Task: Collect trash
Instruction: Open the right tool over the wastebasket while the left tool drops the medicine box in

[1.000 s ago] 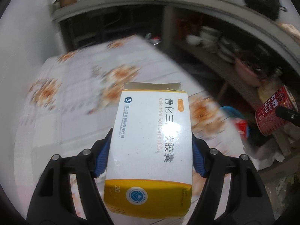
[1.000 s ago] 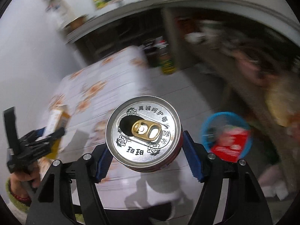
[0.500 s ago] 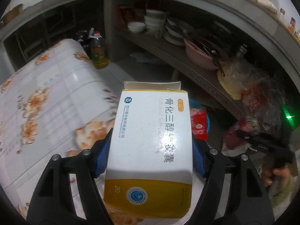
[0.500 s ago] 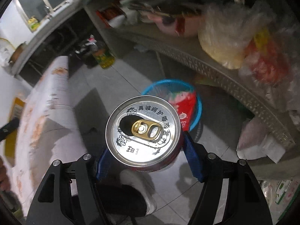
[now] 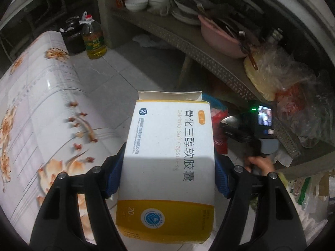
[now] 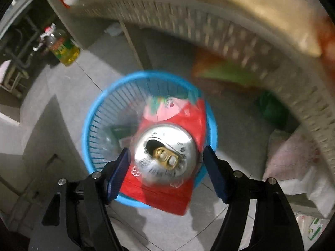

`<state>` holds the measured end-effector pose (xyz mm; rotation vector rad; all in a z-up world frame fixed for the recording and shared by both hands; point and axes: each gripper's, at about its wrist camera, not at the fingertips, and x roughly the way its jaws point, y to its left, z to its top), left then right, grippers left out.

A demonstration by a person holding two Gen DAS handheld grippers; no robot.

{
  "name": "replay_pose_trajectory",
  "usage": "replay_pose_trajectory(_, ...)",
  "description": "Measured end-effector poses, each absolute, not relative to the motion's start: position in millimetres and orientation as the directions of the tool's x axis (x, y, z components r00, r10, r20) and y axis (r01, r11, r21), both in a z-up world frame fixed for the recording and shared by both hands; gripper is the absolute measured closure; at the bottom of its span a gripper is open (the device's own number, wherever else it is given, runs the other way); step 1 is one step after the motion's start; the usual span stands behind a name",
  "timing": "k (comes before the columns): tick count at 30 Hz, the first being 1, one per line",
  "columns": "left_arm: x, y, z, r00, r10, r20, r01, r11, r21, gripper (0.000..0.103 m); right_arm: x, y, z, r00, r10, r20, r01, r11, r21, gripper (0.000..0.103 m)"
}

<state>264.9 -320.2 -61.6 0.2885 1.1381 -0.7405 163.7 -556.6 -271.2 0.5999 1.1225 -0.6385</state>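
Right tool [image 6: 165,163] apart, can [image 6: 165,156] loose above basket rim [image 6: 88,125]; left tool [image 5: 167,175] clamps box [image 5: 169,163].

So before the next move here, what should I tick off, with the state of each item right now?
1. Can free of the right hand-held gripper: ok, there is a gap at each pad.
2. Can over the blue basket: ok, the basket's opening lies right behind it.
3. Medicine box secure in the left hand-held gripper: ok, both pads press its sides.
4. Left hand-held gripper lined up over the basket: cannot tell, the box hides all but a sliver of blue rim.
5. Room left in the basket: cannot tell, a red bag covers much of it.
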Motion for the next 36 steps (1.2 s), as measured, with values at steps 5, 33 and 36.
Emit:
replay_pose_trajectory(5,273,-339,-71,0.191,-0.367,-0.91,0.672,0.725,-0.152,0.035,152,-552,-275,0.338,-0.151,-0.929,0.708,0.691,0.145,0.033)
replay_pose_trajectory(33,300,-476,-151,-0.03,-0.4,-0.916,0.561,0.752,-0.347,0.018,17,-500,-244,0.376,-0.079,-0.923,0.732,0.636,0.243,0.033)
replay_pose_trajectory(36,301,-450,-120,-0.001,-0.434,-0.901,0.564,0.744,-0.358,0.017,19,-495,-230,0.397,-0.089,-0.913,0.718,0.649,0.249,0.033)
